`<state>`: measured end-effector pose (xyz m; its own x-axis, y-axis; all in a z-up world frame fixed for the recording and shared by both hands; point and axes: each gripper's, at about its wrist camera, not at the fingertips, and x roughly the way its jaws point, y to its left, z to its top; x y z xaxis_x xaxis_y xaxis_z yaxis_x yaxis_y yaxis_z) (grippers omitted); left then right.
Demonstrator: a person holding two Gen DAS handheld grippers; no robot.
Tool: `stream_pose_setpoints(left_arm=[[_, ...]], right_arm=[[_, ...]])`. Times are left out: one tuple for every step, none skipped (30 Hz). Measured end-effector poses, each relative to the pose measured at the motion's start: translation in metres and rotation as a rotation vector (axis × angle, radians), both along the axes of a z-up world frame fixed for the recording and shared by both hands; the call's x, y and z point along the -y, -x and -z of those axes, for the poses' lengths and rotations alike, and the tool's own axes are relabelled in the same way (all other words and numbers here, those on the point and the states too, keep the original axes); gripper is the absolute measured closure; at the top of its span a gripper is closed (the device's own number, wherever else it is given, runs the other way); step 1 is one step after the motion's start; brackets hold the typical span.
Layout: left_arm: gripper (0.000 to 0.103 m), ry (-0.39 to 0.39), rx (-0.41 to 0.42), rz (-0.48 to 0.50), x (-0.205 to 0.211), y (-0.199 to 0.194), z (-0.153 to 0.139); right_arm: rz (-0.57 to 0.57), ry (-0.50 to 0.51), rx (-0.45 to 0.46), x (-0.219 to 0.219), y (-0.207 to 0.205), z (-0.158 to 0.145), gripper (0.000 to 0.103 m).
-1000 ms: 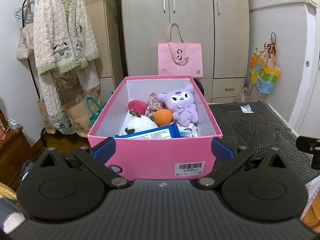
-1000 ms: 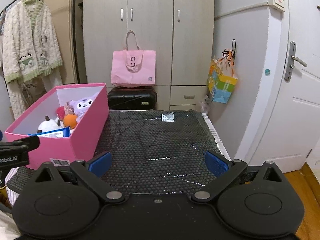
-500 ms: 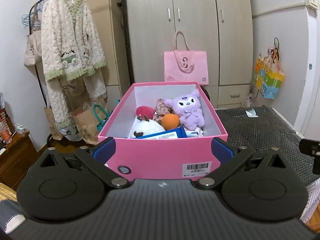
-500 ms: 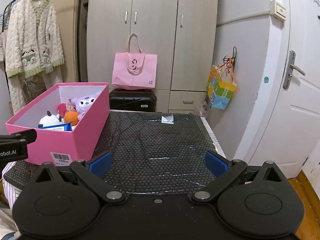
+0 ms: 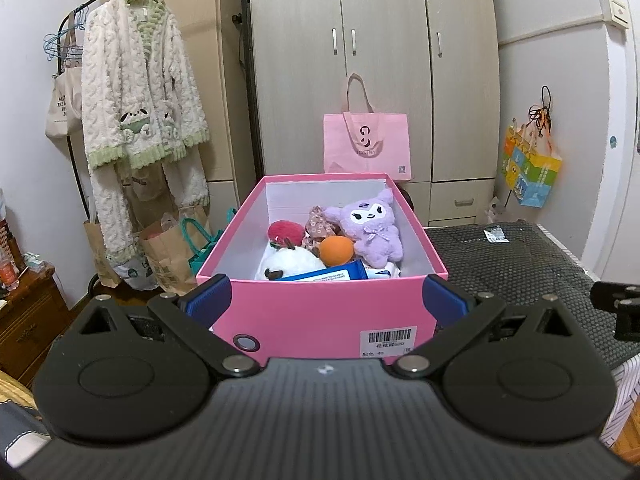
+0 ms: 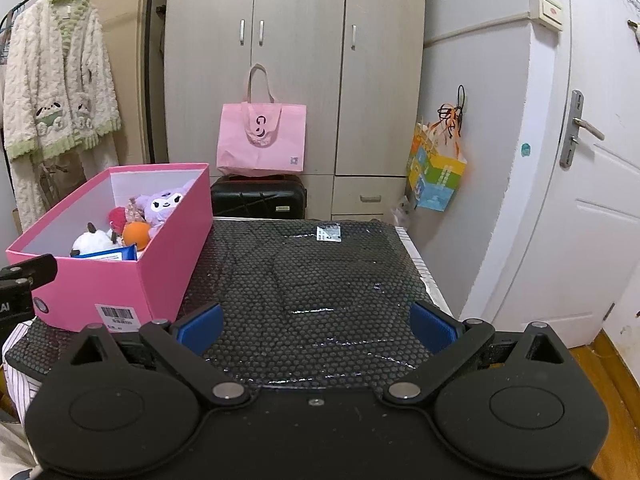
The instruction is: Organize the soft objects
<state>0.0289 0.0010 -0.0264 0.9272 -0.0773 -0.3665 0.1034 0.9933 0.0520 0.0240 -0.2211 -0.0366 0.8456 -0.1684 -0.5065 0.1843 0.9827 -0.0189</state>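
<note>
A pink box [image 5: 320,312] stands on the black mat, also in the right wrist view [image 6: 160,264]. It holds a purple plush [image 5: 372,224], an orange ball [image 5: 337,249], a red plush [image 5: 285,233], a white plush [image 5: 292,262], a floral cloth piece [image 5: 318,222] and a blue-white packet [image 5: 332,274]. My left gripper [image 5: 326,300] is open and empty, just in front of the box's near wall. My right gripper [image 6: 316,322] is open and empty over the black mat [image 6: 320,272], to the right of the box.
A wardrobe [image 5: 360,60] stands behind, with a pink tote bag [image 6: 262,140] on a black suitcase [image 6: 258,198]. A fluffy robe [image 5: 140,92] hangs at left above paper bags [image 5: 168,252]. A colourful bag [image 6: 436,176] hangs beside the white door [image 6: 580,200].
Both grippers have drawn back and risen a little, so the box sits lower and farther in view. The box contents have not moved.
</note>
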Motion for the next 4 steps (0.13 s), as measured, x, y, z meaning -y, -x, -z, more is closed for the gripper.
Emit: stream_pose_setpoints(left_arm=[[0.000, 0.003, 0.003, 0.003, -0.0003, 0.0005, 0.0001], [0.000, 0.004, 0.006, 0.005, -0.0002, 0.0012, 0.0001], [0.000, 0.004, 0.007, 0.005, -0.0001, 0.0015, 0.0000], [0.000, 0.005, 0.010, 0.003, 0.0000, 0.0019, -0.0004]], right_arm=[[0.000, 0.001, 0.000, -0.0002, -0.0001, 0.0002, 0.002], [-0.001, 0.001, 0.001, -0.0005, 0.0002, 0.0002, 0.002], [-0.001, 0.001, 0.001, -0.0006, 0.0002, 0.0002, 0.002], [-0.001, 0.001, 0.002, -0.0007, 0.0004, 0.0003, 0.002]])
